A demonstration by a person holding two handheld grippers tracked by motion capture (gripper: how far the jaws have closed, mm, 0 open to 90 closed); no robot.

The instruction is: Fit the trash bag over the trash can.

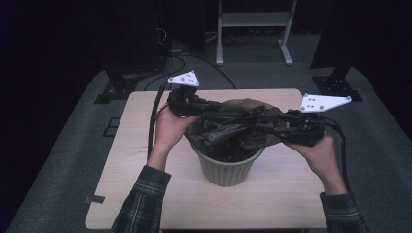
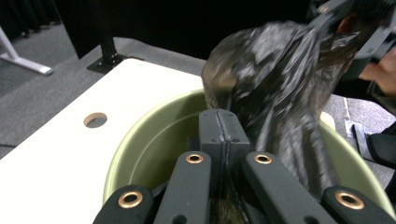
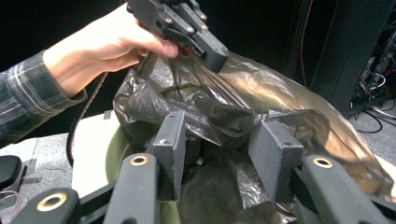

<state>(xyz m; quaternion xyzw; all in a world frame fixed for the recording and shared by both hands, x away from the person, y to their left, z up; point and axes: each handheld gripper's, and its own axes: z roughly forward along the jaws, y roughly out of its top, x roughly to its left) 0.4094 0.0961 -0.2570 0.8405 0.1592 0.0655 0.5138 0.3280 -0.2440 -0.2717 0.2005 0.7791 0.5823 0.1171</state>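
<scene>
A ribbed pale green bin [image 1: 226, 170] stands at the middle of the light wooden table [image 1: 145, 184]. A black plastic bag [image 1: 243, 114] hangs stretched over the bin's mouth between my two grippers. My left gripper [image 1: 206, 104] is at the bin's far left rim; its jaws [image 2: 219, 126] are shut on a fold of the bag [image 2: 275, 79]. The film pulls taut from them [image 3: 212, 53]. My right gripper [image 1: 265, 127] reaches in from the right. Its jaws [image 3: 222, 140] stand apart, with bunched bag [image 3: 261, 88] lying loose between them.
A round cable hole [image 2: 95, 119] sits in the tabletop left of the bin [image 2: 154, 140]. Black stand bases [image 1: 114, 87] [image 1: 335, 82] flank the table's far corners on grey carpet. A white frame [image 1: 252, 29] stands behind. Cables trail from both grippers.
</scene>
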